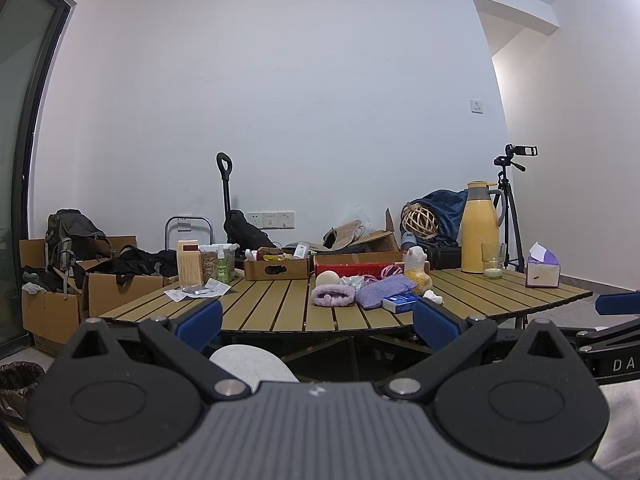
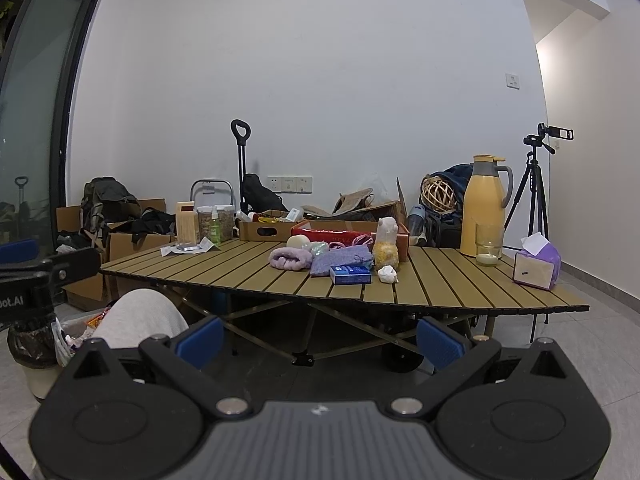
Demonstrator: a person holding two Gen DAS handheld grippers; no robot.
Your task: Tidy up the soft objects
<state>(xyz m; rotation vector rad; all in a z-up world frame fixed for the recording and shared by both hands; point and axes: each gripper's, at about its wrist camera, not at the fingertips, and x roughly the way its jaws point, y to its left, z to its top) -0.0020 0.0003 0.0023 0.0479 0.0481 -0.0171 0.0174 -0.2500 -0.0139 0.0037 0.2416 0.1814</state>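
Well ahead of both grippers, the soft objects were seen clustered on the slatted table (image 2: 440, 280): purple roll (image 2: 290, 258), knit pouch (image 2: 340, 258), plush alpaca (image 2: 386, 244), w/ a blue box (image 2: 350, 275) in front. Left gripper (image 1: 318, 318) was held wide open, nothing between fingers; cluster lay beyond, btwn the pads. Right gripper (image 2: 320, 340) was likewise spread wide, empty, below table level.

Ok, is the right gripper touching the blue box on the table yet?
Apart. In the right wrist view the right gripper hangs open below and in front of the table edge, while the blue box lies up on the slats, with clear space between them.
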